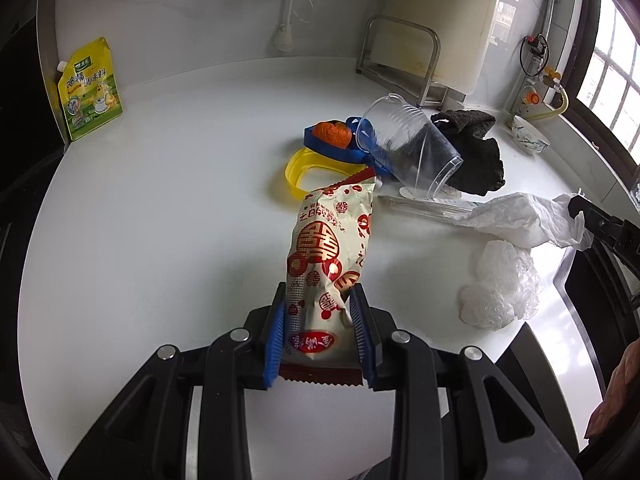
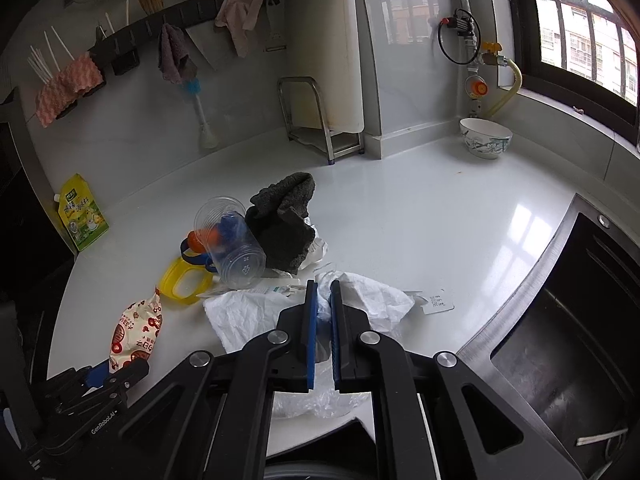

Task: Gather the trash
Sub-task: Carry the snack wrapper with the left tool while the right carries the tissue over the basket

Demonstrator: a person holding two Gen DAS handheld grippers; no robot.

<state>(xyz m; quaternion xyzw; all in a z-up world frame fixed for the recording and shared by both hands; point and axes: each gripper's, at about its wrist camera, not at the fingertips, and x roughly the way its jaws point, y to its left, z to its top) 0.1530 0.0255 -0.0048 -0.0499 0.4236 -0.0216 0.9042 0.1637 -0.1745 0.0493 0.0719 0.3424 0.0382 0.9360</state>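
Left claw (image 1: 318, 320) clamped on snack packet (image 1: 332, 240) | right claw (image 2: 324, 300) pinching white bag (image 2: 372, 296) | cup (image 2: 232, 240), apparently tipped, beyond

Two wrist fisheyes, close, angled down over white counter (image 1: 160, 200) — shared: snack packet (image 1: 332, 248), cup (image 2: 230, 242).

On the counter (image 2: 420, 216) I see, left to right: pouch (image 1: 89, 90) against the wall, snack bag (image 1: 332, 248), tipped cup (image 1: 408, 144) before the cloth (image 1: 476, 156), bowl (image 2: 485, 137) behind; sink (image 2: 568, 320) at right.
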